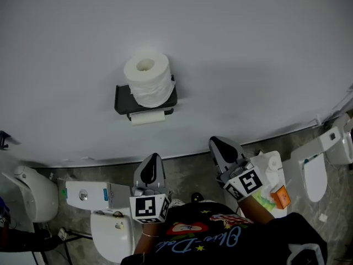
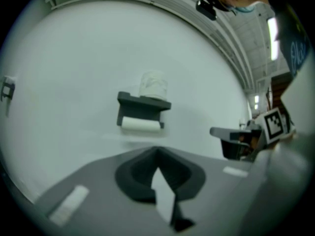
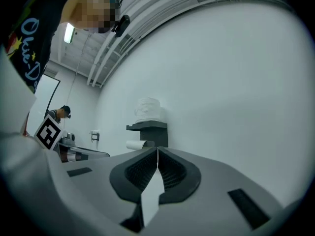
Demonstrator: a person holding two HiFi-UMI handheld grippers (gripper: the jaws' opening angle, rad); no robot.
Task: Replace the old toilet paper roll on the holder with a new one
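Left tongs [image 1: 154, 159]: clenched on nothing, near me, well short of the wall.
Right tongs [image 1: 219, 143]: clenched too, empty, to the right of the holder.
Holder [image 1: 122, 99]: on the far wall.
Old roll [image 1: 148, 117]: thin, on the bar under the shelf.
New roll [image 1: 146, 77]: upright on the holder's shelf.
Progress: I judge nothing swapped yet; removal and fitting remain.

This is looking like a washroom: a left toilet [image 1: 108, 233] and a right toilet [image 1: 315, 176] are standing on the grey floor [image 1: 190, 173], and a dark paper holder [image 1: 123, 100] is hanging on the white wall [image 1: 248, 48], carrying a toilet paper roll [image 1: 146, 77].
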